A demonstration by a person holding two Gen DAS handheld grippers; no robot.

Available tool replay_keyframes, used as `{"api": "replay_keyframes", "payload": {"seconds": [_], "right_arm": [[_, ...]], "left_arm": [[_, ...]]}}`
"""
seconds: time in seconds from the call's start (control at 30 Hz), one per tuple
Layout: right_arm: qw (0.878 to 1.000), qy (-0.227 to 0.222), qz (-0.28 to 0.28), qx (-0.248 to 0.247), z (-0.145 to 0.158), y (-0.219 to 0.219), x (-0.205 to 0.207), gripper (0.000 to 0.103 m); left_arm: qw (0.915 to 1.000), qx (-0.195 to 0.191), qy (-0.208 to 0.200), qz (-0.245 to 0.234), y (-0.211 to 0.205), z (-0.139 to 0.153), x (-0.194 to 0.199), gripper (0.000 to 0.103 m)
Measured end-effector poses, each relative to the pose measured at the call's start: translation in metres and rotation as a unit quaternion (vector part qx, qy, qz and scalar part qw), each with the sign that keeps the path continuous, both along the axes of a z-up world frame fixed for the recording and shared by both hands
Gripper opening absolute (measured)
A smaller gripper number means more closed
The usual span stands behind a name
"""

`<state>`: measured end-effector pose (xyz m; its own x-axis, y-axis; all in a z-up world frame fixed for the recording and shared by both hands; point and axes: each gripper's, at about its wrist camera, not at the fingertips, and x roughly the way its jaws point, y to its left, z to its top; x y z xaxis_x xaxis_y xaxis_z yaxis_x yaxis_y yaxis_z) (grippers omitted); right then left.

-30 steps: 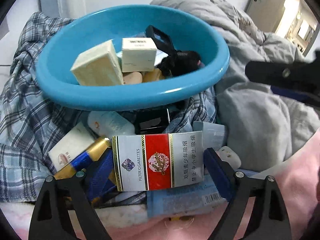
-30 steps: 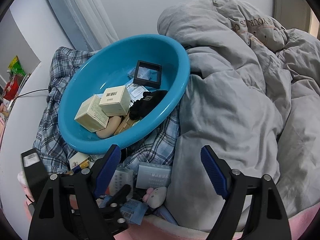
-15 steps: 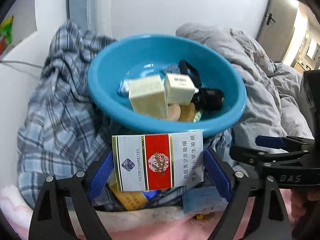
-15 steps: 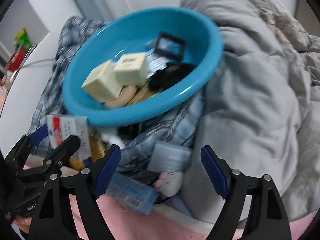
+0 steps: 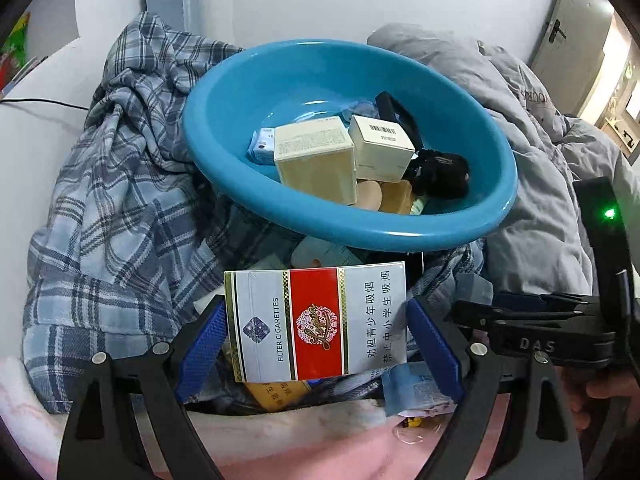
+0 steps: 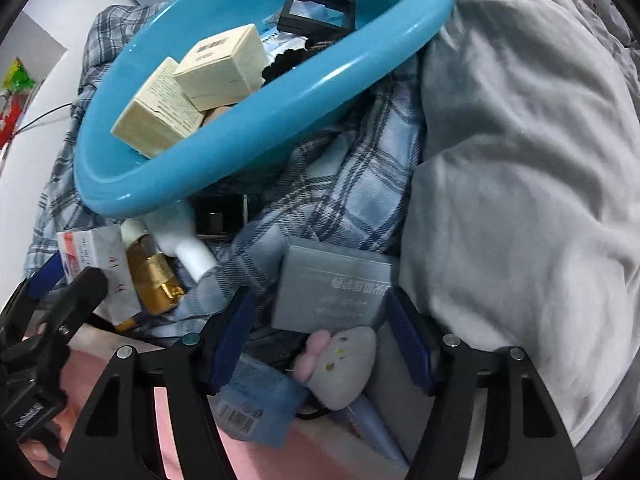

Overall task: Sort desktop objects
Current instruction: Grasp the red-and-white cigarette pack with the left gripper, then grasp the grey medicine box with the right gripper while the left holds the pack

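My left gripper (image 5: 316,334) is shut on a white and red cigarette pack (image 5: 320,320) and holds it upright above the pile, in front of the blue basin (image 5: 360,236). The basin (image 6: 132,200) holds two cream boxes (image 5: 316,164), a black frame (image 6: 316,8) and other small items. My right gripper (image 6: 320,330) points down into the pile, and its jaws are closing. Between its blue pads lie a grey box (image 6: 332,292) and a small plush toy (image 6: 340,364). A gap shows between the left pad and the box.
A plaid shirt (image 5: 112,200) lies under and left of the basin. A grey duvet (image 6: 520,160) rises on the right. A gold bottle (image 6: 154,276), a white bottle (image 6: 192,252) and a blue packet (image 6: 256,404) lie in the pile on the pink blanket (image 5: 304,452).
My right gripper came down onto the pile and its jaws narrowed around the grey box. The left gripper drew back a little from the basin, still holding the cigarette pack.
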<state>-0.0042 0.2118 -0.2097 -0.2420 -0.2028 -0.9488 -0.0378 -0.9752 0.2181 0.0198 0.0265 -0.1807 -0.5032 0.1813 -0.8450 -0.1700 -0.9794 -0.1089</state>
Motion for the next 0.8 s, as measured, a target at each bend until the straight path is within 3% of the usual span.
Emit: {"api": "replay_keyframes", "payload": {"seconds": [0.2, 0.37, 0.43, 0.5, 0.53, 0.67, 0.73, 0.8], "right_arm": [[1.0, -0.009, -0.004, 0.019, -0.008, -0.001, 0.0, 0.07], [0.998, -0.01, 0.02, 0.056, -0.021, -0.018, -0.001, 0.094], [0.998, 0.002, 0.019, 0.057, -0.019, -0.024, 0.0, 0.097], [0.999, 0.015, 0.01, 0.044, -0.015, -0.023, 0.001, 0.094], [0.999, 0.019, 0.003, 0.04, -0.013, -0.02, 0.002, 0.086], [0.999, 0.034, 0.025, 0.007, 0.0, -0.019, 0.005, 0.069], [0.998, 0.04, 0.039, -0.015, 0.004, -0.024, 0.007, 0.068], [0.997, 0.05, 0.052, 0.002, 0.007, -0.031, 0.009, 0.068]], "left_arm": [[1.0, -0.005, 0.001, -0.003, 0.002, 0.0, 0.0, 0.09], [1.0, -0.005, -0.001, -0.008, 0.005, -0.001, 0.001, 0.09], [1.0, -0.003, -0.001, -0.009, 0.005, -0.001, 0.001, 0.09], [1.0, -0.002, -0.001, -0.008, 0.005, -0.001, 0.001, 0.09], [1.0, -0.002, -0.001, -0.007, 0.005, -0.001, 0.001, 0.09], [1.0, 0.001, 0.001, -0.005, 0.003, 0.001, 0.001, 0.09], [1.0, 0.001, 0.003, -0.005, 0.003, 0.003, 0.001, 0.09], [1.0, 0.001, 0.005, -0.005, 0.002, 0.004, 0.002, 0.09]]}}
